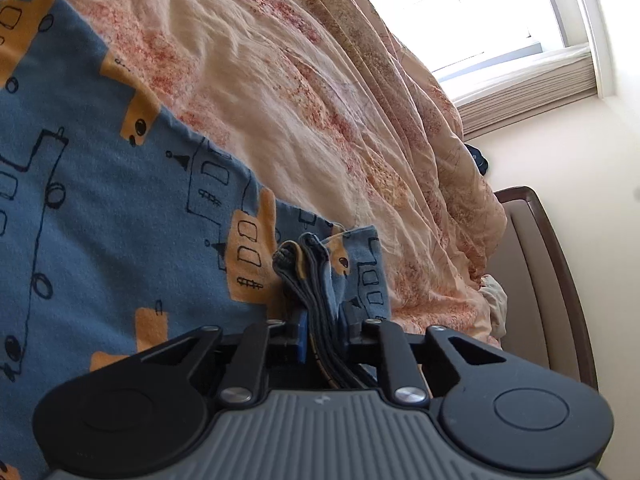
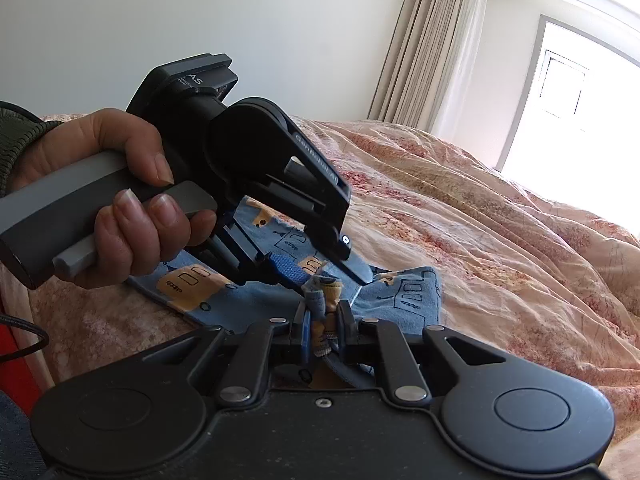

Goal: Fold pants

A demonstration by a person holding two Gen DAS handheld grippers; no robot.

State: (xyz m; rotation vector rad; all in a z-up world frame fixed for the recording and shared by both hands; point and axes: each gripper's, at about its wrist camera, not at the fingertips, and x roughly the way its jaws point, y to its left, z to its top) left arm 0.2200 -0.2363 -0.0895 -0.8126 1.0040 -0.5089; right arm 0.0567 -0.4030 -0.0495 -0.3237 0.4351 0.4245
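The blue cotton pants printed with orange houses and dark line-drawn buildings (image 1: 100, 208) lie spread on a rumpled cream quilt with a faded red pattern (image 1: 280, 92), which covers the bed. One bunched edge of the fabric, several layers thick, stands up between the fingers of the left gripper (image 1: 322, 316); its jaws are nearly closed and pinch that wad. In the right wrist view the right gripper (image 2: 322, 326) likewise stands almost closed, its pads clamped on a gathered ridge of the same cloth (image 2: 324, 296). Just beyond it the left gripper (image 2: 320, 276) points down onto the cloth, carried by a hand (image 2: 120, 184) in a dark green knitted cuff (image 2: 16, 136) wrapped round the grey handle. Further out are a brown headboard (image 1: 548, 280), a white wall, beige curtains (image 2: 424, 48) and a bright window (image 2: 568, 92).
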